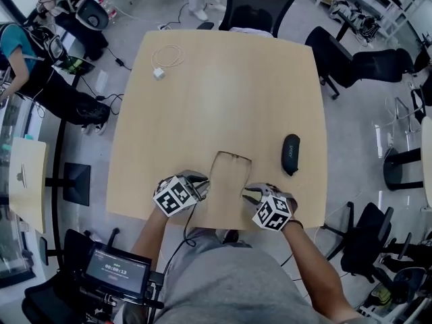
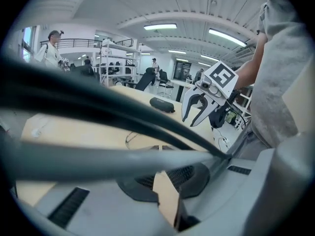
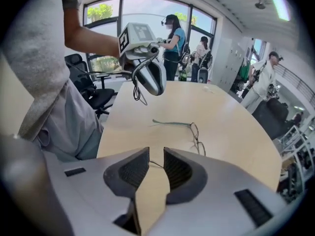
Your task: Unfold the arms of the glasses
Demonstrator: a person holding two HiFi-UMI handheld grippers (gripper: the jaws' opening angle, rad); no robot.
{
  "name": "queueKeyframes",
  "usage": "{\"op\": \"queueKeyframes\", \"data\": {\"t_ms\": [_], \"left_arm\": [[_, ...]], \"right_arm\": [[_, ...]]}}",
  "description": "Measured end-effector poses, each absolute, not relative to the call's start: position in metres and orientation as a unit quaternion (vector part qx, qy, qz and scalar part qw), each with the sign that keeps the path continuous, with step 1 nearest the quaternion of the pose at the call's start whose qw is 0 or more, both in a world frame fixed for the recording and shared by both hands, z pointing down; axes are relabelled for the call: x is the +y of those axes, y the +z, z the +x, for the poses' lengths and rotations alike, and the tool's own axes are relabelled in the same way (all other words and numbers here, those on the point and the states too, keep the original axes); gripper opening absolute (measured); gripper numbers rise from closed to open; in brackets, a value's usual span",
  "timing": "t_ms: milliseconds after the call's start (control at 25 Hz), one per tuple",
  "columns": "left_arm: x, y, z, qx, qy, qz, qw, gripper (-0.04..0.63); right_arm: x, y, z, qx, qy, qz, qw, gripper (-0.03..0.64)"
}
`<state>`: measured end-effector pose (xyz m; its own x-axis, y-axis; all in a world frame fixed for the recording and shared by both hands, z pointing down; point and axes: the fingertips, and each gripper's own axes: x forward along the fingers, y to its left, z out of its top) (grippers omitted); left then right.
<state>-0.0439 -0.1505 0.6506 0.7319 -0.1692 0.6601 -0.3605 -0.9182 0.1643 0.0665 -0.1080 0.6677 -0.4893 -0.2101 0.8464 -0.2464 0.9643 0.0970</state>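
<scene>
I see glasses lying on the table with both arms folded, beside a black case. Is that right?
Not quite: the arms are unfolded. The head view shows both reaching from the glasses toward the person. The rest holds: the glasses lie on the table, beside the black case.

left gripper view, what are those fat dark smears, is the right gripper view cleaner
Left gripper view: thick dark bands cross it, out of focus, too blurred to identify. Right gripper view: unobstructed, thin wire-frame glasses sharp on the tan table, fisheye-bowed edges.

Pretty bright and even: ceiling strips, windows behind the left hand-held gripper. Fisheye edges vignette dark, close cables blur.
</scene>
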Motion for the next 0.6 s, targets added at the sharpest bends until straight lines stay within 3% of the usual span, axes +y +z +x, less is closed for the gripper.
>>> {"op": "queueKeyframes", "data": {"t_ms": [160, 320, 600], "left_arm": [[-0.145, 0.586, -0.031, -0.185, 0.264, 0.938, 0.125, 0.023], [-0.127, 0.519, -0.025, -0.220, 0.185, 0.953, 0.099, 0.023], [-0.067, 0.410, -0.029, -0.270, 0.041, 0.960, 0.064, 0.023]], "right_arm": [[-0.109, 0.606, 0.067, -0.899, 0.041, 0.204, 0.386, 0.081], [-0.100, 0.528, 0.066, -0.923, 0.078, 0.263, 0.268, 0.008], [-0.049, 0.417, 0.075, -0.943, 0.038, 0.291, 0.159, 0.008]]}}
